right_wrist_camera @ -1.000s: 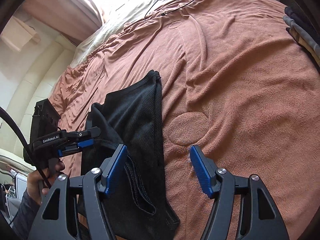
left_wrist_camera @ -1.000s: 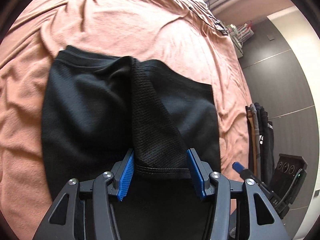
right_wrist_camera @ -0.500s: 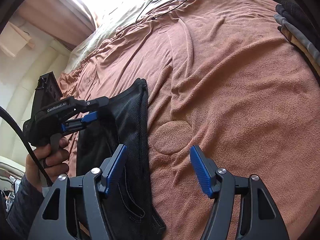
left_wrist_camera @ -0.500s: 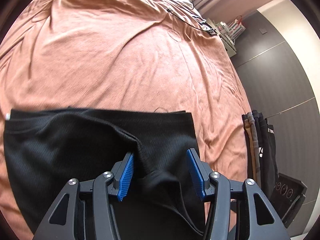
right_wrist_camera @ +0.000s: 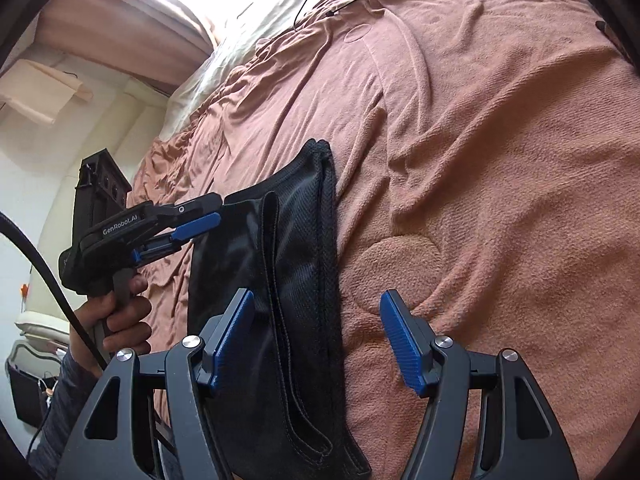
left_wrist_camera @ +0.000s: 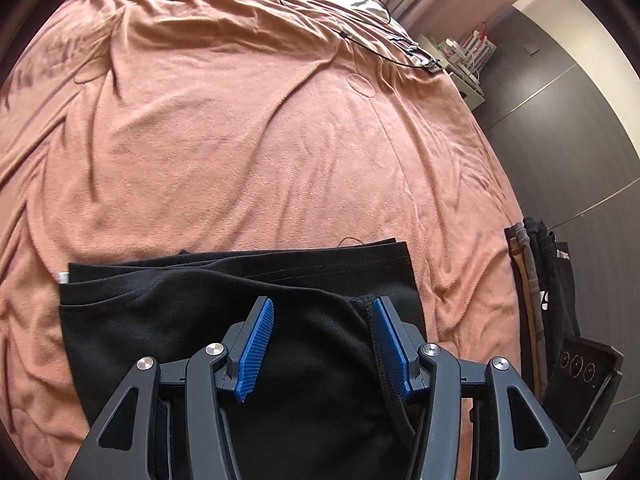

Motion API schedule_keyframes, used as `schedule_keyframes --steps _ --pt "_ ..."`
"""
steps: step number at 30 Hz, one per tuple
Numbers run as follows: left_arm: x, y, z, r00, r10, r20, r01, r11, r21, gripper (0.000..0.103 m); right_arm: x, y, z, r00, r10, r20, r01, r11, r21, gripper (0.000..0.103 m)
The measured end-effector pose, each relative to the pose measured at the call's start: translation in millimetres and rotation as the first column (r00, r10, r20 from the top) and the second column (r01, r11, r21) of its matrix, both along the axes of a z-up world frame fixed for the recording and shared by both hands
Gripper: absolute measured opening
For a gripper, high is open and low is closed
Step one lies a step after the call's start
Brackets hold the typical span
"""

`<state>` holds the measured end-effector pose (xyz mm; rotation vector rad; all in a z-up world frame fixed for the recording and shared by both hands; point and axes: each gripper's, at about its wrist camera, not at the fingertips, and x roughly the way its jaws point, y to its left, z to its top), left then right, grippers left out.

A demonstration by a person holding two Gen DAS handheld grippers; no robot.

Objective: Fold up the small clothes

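Note:
A small black mesh garment [left_wrist_camera: 168, 320] lies folded in flat layers on the salmon blanket [left_wrist_camera: 240, 140]. My left gripper [left_wrist_camera: 323, 346] hovers just over its near part with jaws open; a hemmed edge [left_wrist_camera: 378, 344] lies against the right blue pad, not pinched. In the right wrist view the garment [right_wrist_camera: 296, 264] is a long dark strip, and my left gripper [right_wrist_camera: 200, 226] shows at its left edge, held by a hand. My right gripper [right_wrist_camera: 320, 344] is open and empty, straddling the garment's right edge.
A black cable [left_wrist_camera: 360, 16] lies at the far end of the bed. Folded dark clothes [left_wrist_camera: 536, 280] hang beside the bed at the right, by a dark wardrobe wall [left_wrist_camera: 580, 128]. A headboard and pale wall [right_wrist_camera: 60, 120] stand at the left.
My left gripper carried a lifted fold of the garment across and laid it down flat; the cloth is no longer raised between its jaws. My right gripper stayed open, shifting slightly.

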<state>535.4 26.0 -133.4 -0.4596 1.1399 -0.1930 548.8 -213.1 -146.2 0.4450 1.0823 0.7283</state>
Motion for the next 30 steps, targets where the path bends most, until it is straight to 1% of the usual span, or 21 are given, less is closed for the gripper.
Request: schedule_keyframes --steps 3,7,10,17,22,25,28,30 --pt "-10.2 19.5 3.4 1.0 0.026 -0.004 -0.026 0.999 0.02 0.053 10.2 0.8 -6.9 1.0 0.011 -0.029 -0.011 1.0 0.02 0.064" --pt "-23.3 44.8 6.7 0.998 0.059 -0.008 -0.058 0.997 0.044 0.053 21.2 6.2 -10.3 0.999 0.023 -0.03 -0.022 1.0 0.021 0.064" --pt "-33.3 63.8 6.6 0.996 0.085 -0.012 -0.084 0.995 0.047 0.053 30.8 14.9 -13.6 0.999 0.03 -0.031 -0.03 1.0 0.004 0.064" --pt "-52.4 98.9 -1.6 0.99 0.138 -0.026 -0.137 0.989 0.049 0.053 50.4 33.5 -15.2 0.997 0.075 -0.027 -0.074 0.997 0.028 0.064" --pt "-60.3 114.7 -12.7 0.986 0.161 -0.043 -0.16 0.987 0.033 0.053 64.1 43.5 -21.0 0.994 0.103 -0.038 -0.101 0.994 0.043 0.064" --pt "-62.6 121.5 -21.5 0.985 0.166 -0.055 -0.166 0.986 0.009 0.053 70.7 49.1 -20.4 0.994 0.11 -0.025 -0.109 0.993 0.035 0.064" --pt "-62.9 124.8 -30.5 0.983 0.169 -0.072 -0.17 0.985 -0.013 0.05 74.8 54.9 -18.2 0.994 0.111 -0.006 -0.111 0.994 0.018 0.064" --pt "-62.6 125.6 -36.4 0.983 0.165 -0.081 -0.168 0.985 -0.026 0.048 78.0 58.1 -20.2 0.993 0.116 -0.016 -0.115 0.993 0.008 0.064"
